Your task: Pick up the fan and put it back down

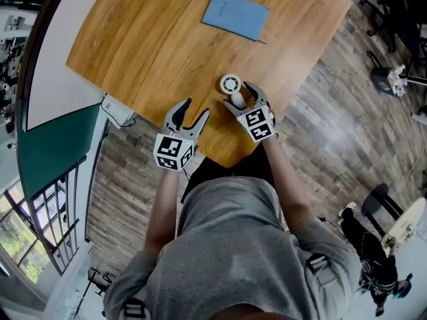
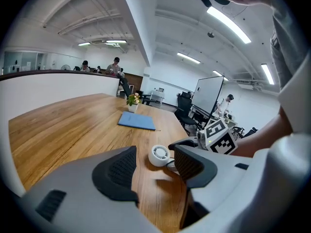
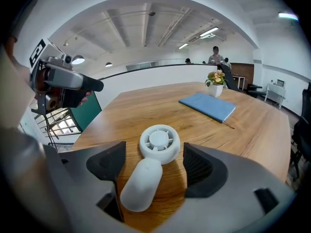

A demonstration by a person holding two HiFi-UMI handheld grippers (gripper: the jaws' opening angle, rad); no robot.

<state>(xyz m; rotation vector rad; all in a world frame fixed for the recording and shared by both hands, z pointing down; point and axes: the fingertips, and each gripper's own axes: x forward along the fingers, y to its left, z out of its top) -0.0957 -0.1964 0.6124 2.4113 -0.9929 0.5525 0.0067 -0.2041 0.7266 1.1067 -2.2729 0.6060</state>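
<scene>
A small white hand fan lies flat on the wooden table, its round head pointing away from me and its handle toward me. My right gripper stands open astride the handle. In the right gripper view the handle lies between the two dark pads with gaps on both sides, and the fan head sits just past the fingertips. My left gripper is open and empty, low over the table to the fan's left. The left gripper view shows the fan just beyond its jaws.
A blue notebook lies farther back on the table, with a small potted plant behind it. The table's near edge runs just under both grippers. Chairs and desks stand on the wood floor around the table.
</scene>
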